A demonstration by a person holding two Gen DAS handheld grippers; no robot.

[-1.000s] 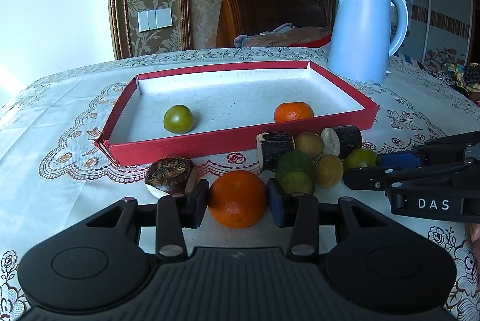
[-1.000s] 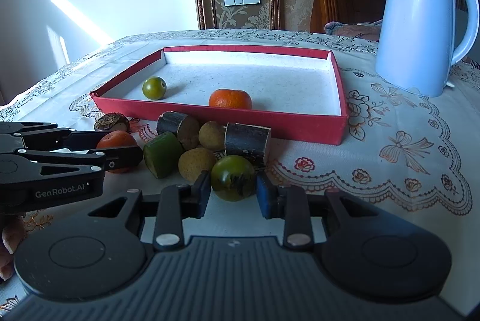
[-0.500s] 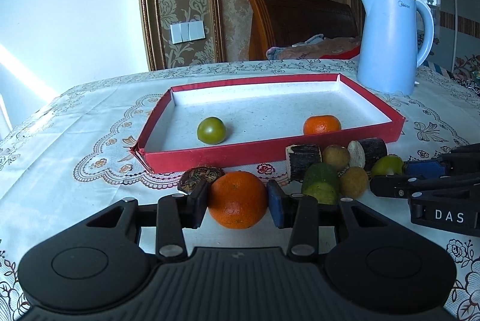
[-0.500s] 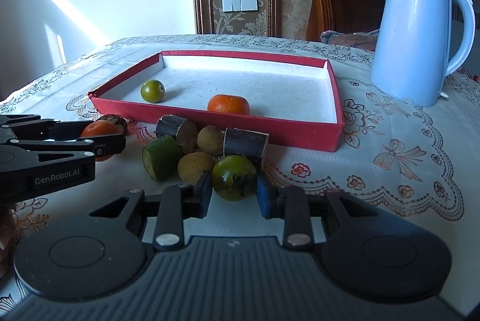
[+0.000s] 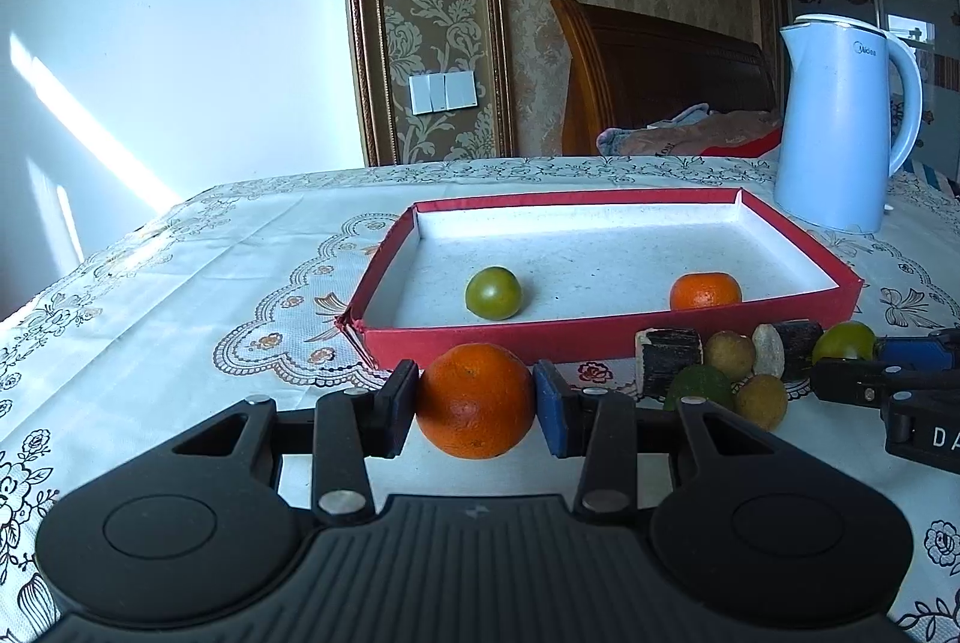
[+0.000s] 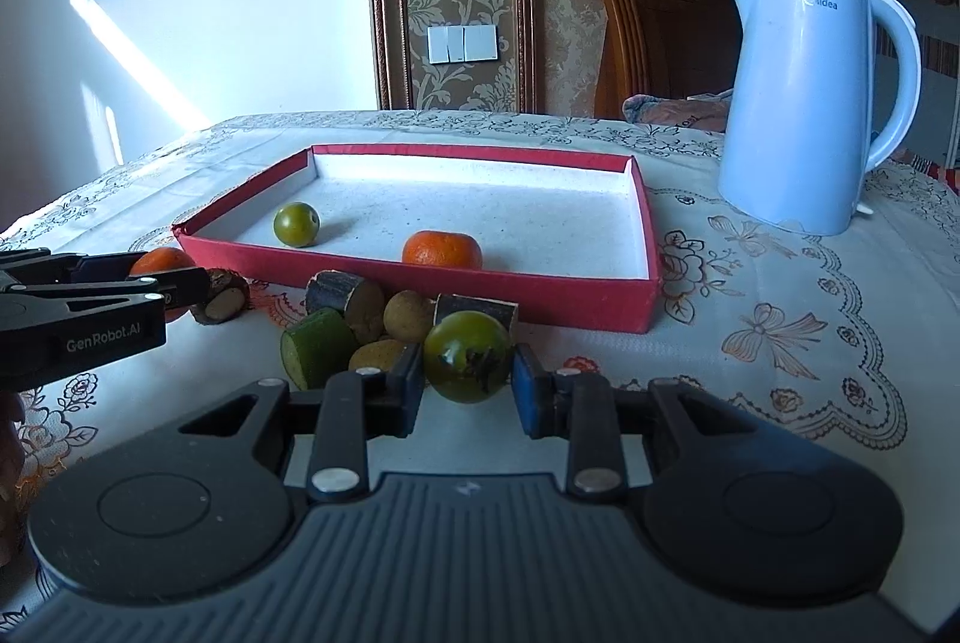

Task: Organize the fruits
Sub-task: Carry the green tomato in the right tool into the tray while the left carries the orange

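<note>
left gripper (image 5: pixel 475 400): jaws clamp orange (image 5: pixel 474 398).
right gripper (image 6: pixel 467 383): jaws clamp green fruit (image 6: pixel 468 356).
advice: clear red tray (image 6: pixel 420 277) near wall, release on bare floor.

left gripper (image 5: pixel 475 406): black, blue pads | right gripper (image 6: pixel 468 385): black, silver screws

Left gripper (image 5: pixel 475 400): tipped a little down, fingers (image 5: pixel 396 406) pressed on both sides of an orange (image 5: pixel 475 400).
Right gripper (image 6: pixel 468 382): tipped a little down, fingers (image 6: pixel 528 397) squeezed tight on a green fruit (image 6: pixel 468 356).
Side by side: left gripper low at the left edge in the right view, right gripper low at the right edge in the left view.
</note>
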